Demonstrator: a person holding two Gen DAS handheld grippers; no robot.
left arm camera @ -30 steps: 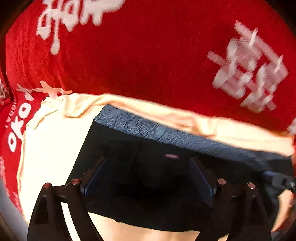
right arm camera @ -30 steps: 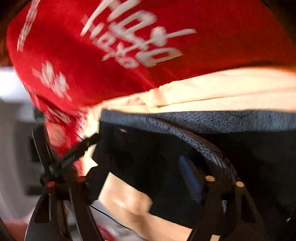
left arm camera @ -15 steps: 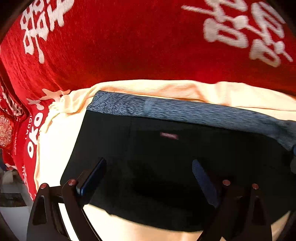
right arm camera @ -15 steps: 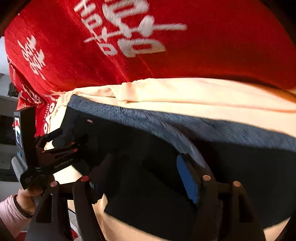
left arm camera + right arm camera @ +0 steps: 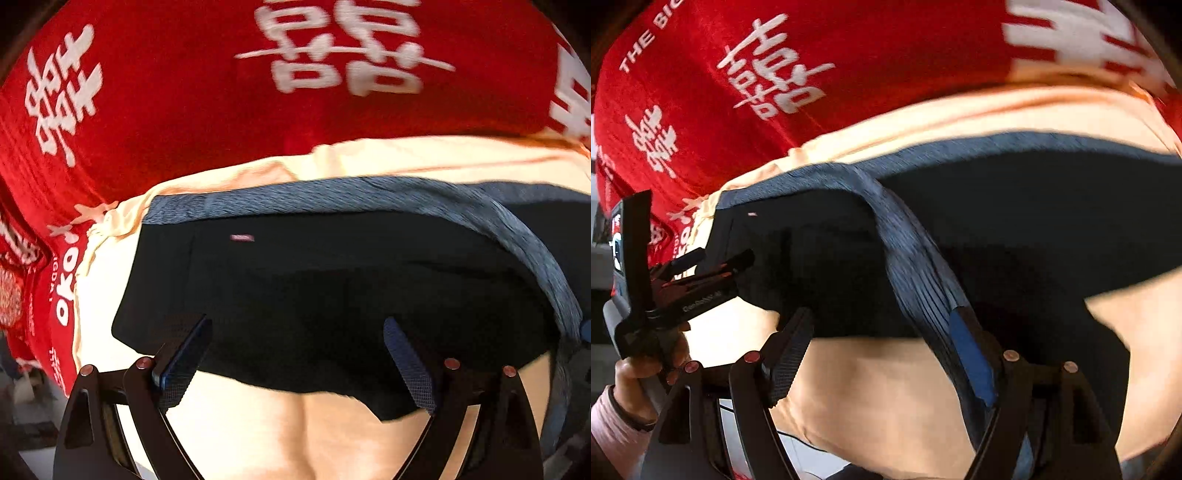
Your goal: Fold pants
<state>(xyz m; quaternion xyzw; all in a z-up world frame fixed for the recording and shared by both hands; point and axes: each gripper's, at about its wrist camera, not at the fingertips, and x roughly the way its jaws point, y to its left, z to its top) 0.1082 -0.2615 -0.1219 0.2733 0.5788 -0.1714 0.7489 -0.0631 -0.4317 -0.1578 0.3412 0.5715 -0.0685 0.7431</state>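
Black pants (image 5: 332, 280) with a grey-blue waistband (image 5: 295, 199) lie on a cream cloth (image 5: 424, 158). My left gripper (image 5: 295, 354) is open just above the pants' near edge, holding nothing. In the right wrist view the pants (image 5: 1015, 221) are folded over, and the waistband (image 5: 916, 266) runs down against my right gripper's blue-padded right finger (image 5: 971, 362). My right gripper (image 5: 882, 350) has its jaws wide apart. The left gripper (image 5: 687, 284) shows at the left of that view, held by a hand.
A red cloth with white characters (image 5: 221, 92) covers the surface beyond the cream cloth and shows in the right wrist view (image 5: 775, 92) too. The surface's left edge and grey floor lie at far left (image 5: 22, 398).
Both grippers pulled back toward the near edge of the pants. The waistband on the right side has been drawn over into a curved fold across the black fabric.
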